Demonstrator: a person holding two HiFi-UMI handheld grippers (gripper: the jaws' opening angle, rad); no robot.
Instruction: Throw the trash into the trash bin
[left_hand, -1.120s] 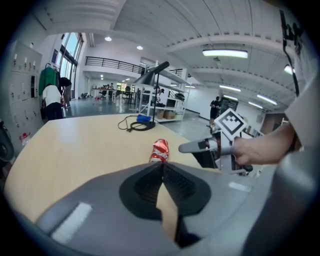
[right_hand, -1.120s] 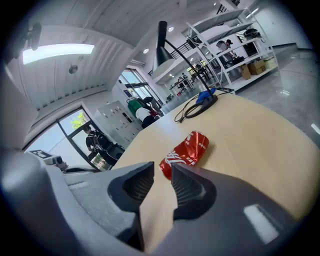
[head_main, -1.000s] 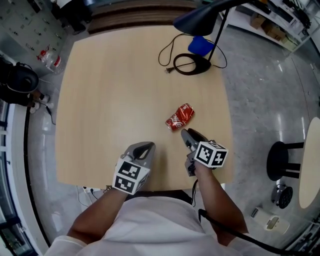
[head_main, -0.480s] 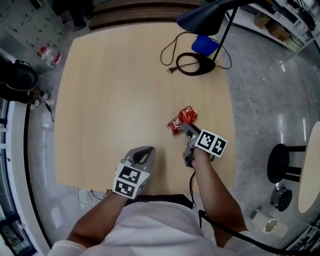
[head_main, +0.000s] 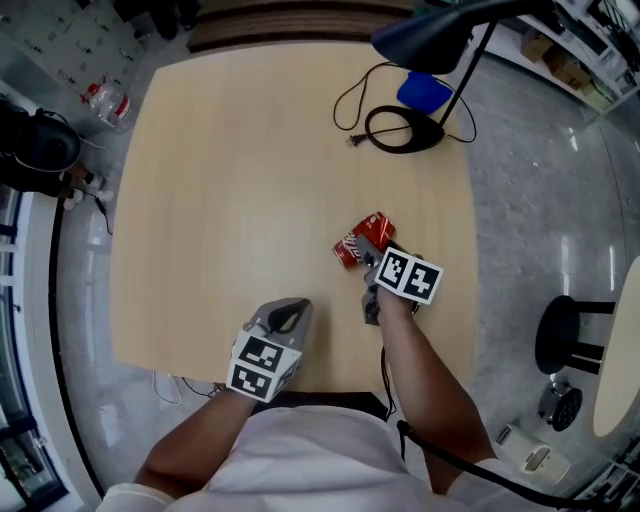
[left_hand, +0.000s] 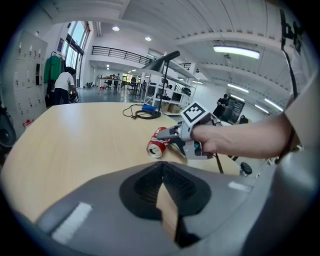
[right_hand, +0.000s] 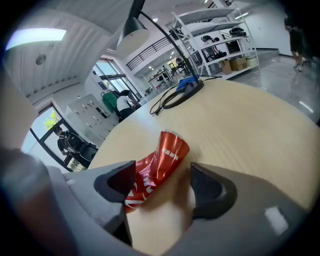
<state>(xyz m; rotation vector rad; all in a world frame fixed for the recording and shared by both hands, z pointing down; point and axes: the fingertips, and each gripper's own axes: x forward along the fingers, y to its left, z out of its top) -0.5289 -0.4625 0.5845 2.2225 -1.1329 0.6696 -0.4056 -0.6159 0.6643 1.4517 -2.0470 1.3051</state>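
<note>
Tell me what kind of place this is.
Probably an open workshop or lab hall: tall metal shelving, lockers, a mezzanine railing, and a wooden table with a desk lamp.

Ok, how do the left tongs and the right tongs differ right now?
The left tongs are shut with nothing between them; the right tongs stand open, their jaws just widened, with the crushed red can between them. The left tongs sit back near the table edge, apart from the can; the right tongs reach it. Both slant down toward the tabletop.
</note>
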